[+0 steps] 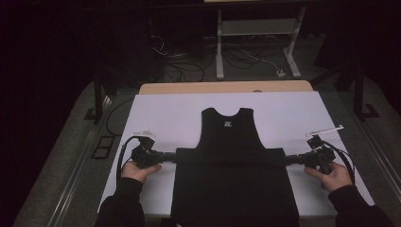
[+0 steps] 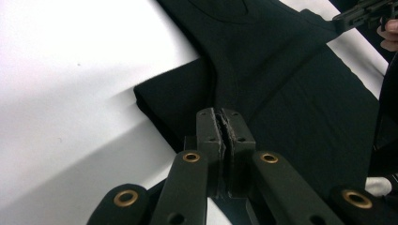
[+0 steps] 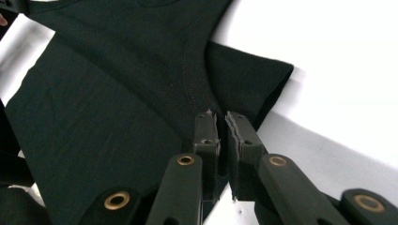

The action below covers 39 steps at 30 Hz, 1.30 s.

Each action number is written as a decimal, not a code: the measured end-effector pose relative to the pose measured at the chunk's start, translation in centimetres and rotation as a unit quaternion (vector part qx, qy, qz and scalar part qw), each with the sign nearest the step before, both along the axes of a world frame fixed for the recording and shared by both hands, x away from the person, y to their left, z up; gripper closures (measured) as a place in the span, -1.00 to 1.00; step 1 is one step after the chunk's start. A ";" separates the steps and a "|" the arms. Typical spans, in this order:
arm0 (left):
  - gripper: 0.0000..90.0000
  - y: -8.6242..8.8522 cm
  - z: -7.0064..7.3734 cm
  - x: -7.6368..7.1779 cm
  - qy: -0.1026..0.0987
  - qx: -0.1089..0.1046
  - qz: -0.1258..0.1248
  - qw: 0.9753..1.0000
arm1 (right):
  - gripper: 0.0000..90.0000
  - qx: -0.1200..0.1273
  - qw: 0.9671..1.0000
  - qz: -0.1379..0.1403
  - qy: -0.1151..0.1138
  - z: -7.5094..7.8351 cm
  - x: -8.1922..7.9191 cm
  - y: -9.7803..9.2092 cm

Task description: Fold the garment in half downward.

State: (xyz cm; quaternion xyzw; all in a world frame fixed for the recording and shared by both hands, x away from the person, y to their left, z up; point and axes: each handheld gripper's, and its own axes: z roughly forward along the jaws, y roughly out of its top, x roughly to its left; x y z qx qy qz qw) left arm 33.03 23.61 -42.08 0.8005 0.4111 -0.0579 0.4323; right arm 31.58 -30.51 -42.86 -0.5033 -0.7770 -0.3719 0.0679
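Dim room around me, with cables on the floor beyond, and a white-covered tabletop [image 1: 161,109] takes up the middle of the high view. On it lies a black sleeveless top [image 1: 231,161], neck away from me, its lower half folded up into a broad rectangle that reaches the near edge. I judge it soft, light and limp; it will sag and crease wherever it is not supported, so the fold's two outer corners are the sensible places to hold. My left gripper [image 2: 224,126] sits at the left corner of that fold, fingers pressed together on the cloth. My right gripper [image 3: 221,129] mirrors it at the right corner, fingers nearly together, pinching the fabric edge.
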 end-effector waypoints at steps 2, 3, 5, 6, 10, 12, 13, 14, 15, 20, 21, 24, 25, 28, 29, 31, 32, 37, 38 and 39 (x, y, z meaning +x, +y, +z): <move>0.91 0.0 -0.1 -0.1 0.003 0.001 -0.002 1.000 | 0.82 -0.001 1.000 0.002 0.001 -0.1 -0.1 0.1; 0.91 0.0 -0.1 -0.1 0.004 0.000 -0.003 1.000 | 0.82 -0.001 1.000 0.003 0.001 -0.1 -0.1 0.1; 0.91 0.1 -0.3 -0.1 0.007 0.003 -0.006 1.000 | 0.82 0.000 1.000 0.003 0.002 -0.1 -0.2 0.1; 0.91 0.0 -0.3 -0.2 0.010 0.004 -0.007 1.000 | 0.82 -0.001 1.000 0.004 0.002 -0.1 -0.2 0.1; 0.91 0.0 -0.5 -0.2 0.016 0.012 -0.013 1.000 | 0.82 -0.003 1.000 0.007 0.008 -0.1 -0.3 0.1; 0.91 -0.1 -0.7 -0.2 0.019 0.014 -0.015 1.000 | 0.82 -0.003 1.000 0.008 0.009 -0.2 -0.4 0.1; 0.91 -0.1 -0.7 -0.2 0.021 0.015 -0.016 1.000 | 0.82 -0.003 1.000 0.008 0.010 -0.2 -0.4 0.2; 0.91 -0.1 -0.8 -0.2 0.022 0.016 -0.016 0.999 | 0.82 -0.003 1.000 0.008 0.011 -0.2 -0.5 0.2; 0.91 -0.1 -0.8 -0.2 0.023 0.018 -0.018 0.999 | 0.82 -0.004 1.000 0.009 0.012 -0.2 -0.5 0.2; 0.91 -0.4 -1.1 -0.2 0.028 0.028 -0.024 0.999 | 0.82 -0.006 1.000 0.013 0.016 -0.4 -0.5 0.3; 0.91 -0.4 -1.2 -0.2 0.030 0.028 -0.025 0.999 | 0.82 -0.007 1.000 0.014 0.015 -0.4 -0.6 0.3; 0.89 -0.5 -1.3 -0.1 0.033 0.032 -0.025 0.999 | 0.82 -0.008 1.000 0.014 0.014 -0.5 -0.5 0.3; 0.89 -0.6 -1.4 -0.1 0.034 0.033 -0.023 0.999 | 0.81 -0.008 1.000 0.014 0.014 -0.5 -0.5 0.3; 0.87 -0.8 -1.6 -0.1 0.029 0.042 -0.029 0.998 | 0.79 -0.011 1.000 0.010 0.015 -0.6 -0.6 0.3; 0.87 -0.8 -1.6 -0.2 0.027 0.045 -0.030 0.998 | 0.79 -0.012 1.000 0.010 0.015 -0.6 -0.6 0.3; 0.75 -0.8 -1.7 0.0 0.035 0.047 -0.025 0.998 | 0.76 -0.015 1.000 0.006 0.012 -0.6 -0.6 0.4; 0.70 -0.8 -1.8 0.1 0.041 0.049 -0.022 0.998 | 0.73 -0.016 1.000 0.006 0.011 -0.6 -0.6 0.4; 0.48 -0.8 -1.6 0.1 0.037 0.059 -0.012 0.998 | 0.42 -0.028 1.000 0.000 0.008 -0.4 -0.7 0.4; 0.42 -0.9 -1.5 0.0 0.031 0.065 -0.011 0.997 | 0.39 -0.029 1.000 0.001 0.004 -0.4 -0.8 0.4; 0.35 -1.0 -1.4 -0.1 0.028 0.066 -0.012 0.997 | 0.34 -0.031 1.000 0.002 0.000 -0.3 -0.8 0.4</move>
